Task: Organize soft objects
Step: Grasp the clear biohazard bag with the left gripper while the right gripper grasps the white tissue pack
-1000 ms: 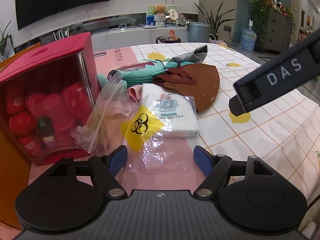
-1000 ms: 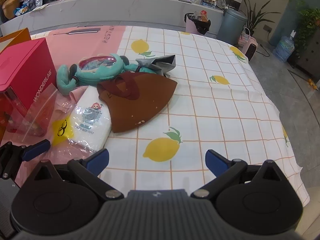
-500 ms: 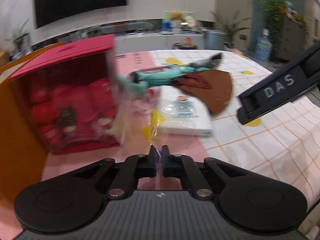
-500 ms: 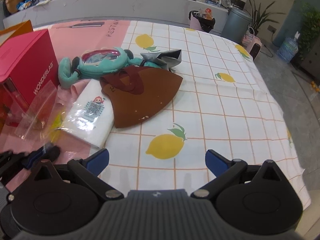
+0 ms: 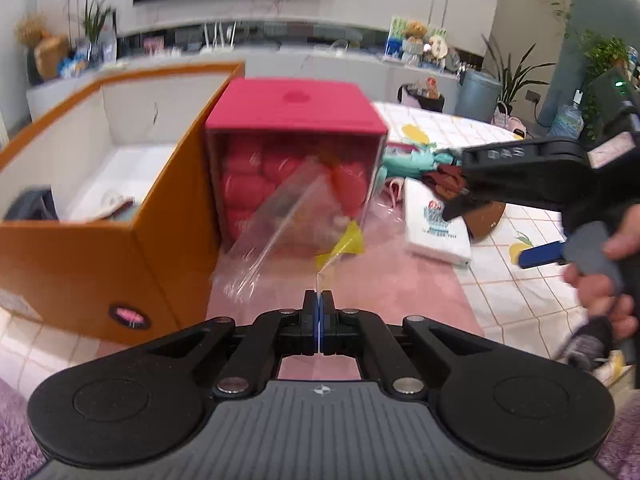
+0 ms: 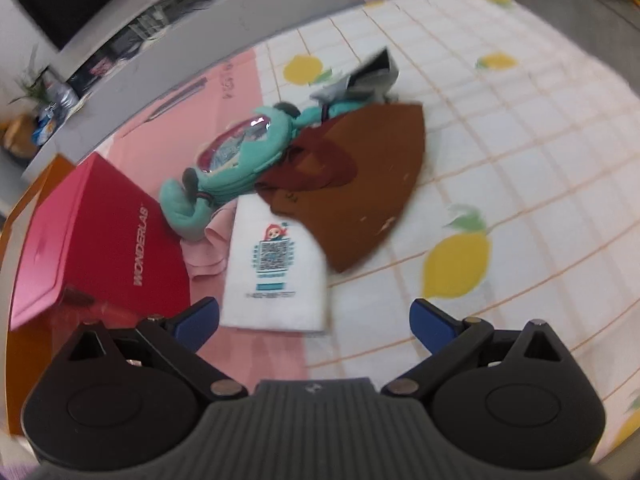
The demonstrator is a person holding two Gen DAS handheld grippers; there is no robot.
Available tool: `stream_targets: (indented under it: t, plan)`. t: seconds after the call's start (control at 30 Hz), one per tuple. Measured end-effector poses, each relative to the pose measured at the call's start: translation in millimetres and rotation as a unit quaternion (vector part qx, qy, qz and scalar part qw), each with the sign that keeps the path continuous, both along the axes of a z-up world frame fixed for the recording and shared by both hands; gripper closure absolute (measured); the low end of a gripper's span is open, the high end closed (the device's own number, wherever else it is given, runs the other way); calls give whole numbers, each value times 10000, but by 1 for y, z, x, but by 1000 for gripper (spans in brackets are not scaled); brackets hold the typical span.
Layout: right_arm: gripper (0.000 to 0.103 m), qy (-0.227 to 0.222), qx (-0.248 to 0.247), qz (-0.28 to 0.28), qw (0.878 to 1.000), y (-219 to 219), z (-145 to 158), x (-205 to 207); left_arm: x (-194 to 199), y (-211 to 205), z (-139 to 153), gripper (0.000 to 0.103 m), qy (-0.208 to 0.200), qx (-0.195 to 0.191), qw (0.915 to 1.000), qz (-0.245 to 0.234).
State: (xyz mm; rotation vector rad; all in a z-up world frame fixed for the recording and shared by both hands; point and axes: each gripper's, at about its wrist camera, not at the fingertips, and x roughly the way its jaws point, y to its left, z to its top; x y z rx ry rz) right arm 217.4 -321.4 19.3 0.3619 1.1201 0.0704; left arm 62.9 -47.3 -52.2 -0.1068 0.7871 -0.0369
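Observation:
My left gripper (image 5: 319, 300) is shut on the edge of a clear plastic bag (image 5: 280, 224) with a yellow mark, and the bag hangs lifted above the pink cloth. My right gripper (image 6: 314, 320) is open, low over the near end of a white tissue pack (image 6: 276, 264) with nothing between its fingers. Beyond the pack lie a brown felt bag (image 6: 360, 176), a teal plush pouch (image 6: 240, 160) and a grey folded piece (image 6: 368, 76). In the left wrist view the right gripper (image 5: 472, 196) hovers over the tissue pack (image 5: 436, 232), held by a hand (image 5: 612, 276).
An open orange box (image 5: 100, 208) with a white inside stands at the left, holding a few items. A red-lidded clear box (image 5: 296, 160) of red balls stands beside it, also seen as the red box (image 6: 100, 232). The lemon-print tablecloth (image 6: 520, 184) stretches to the right.
My left gripper shut on the plastic bag and lifted it off the table, swinging left toward the orange box. My right gripper rolled and sank toward the tissue pack.

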Motion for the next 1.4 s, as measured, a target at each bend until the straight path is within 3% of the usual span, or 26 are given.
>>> stream_targets:
  t: [0.13,0.53,0.67,0.7,0.87,1.17,1.4]
  plan:
    - [10,313,128,-220,9992,26,-16,11,8,13,-4,103,238,-400,9989,50]
    - [7,-90,-1217,269,9922,87,-28,22,21,31,-18,103,806,-896,9927,104]
    - [19,-196,-1601,553,9854,98,-32,18,22,33,-22,103,874,-887,9921,132]
    - [30,-241,-1618,621,9846,98,-32,17,23,32,-22,103,884,-886,9920,139]
    - [32,-306,-1646,825,9824,91,-26,7,23,33,-23,103,911,-931,9913,197]
    - [30,455,-1489,1717,9728,80,-17,-27,21,40,-22,103,911,-1071,9897,270]
    - [20,557,-1311,1512,9782,72,-18,-34,24,40,-22,103,946,-1121,9887,294]
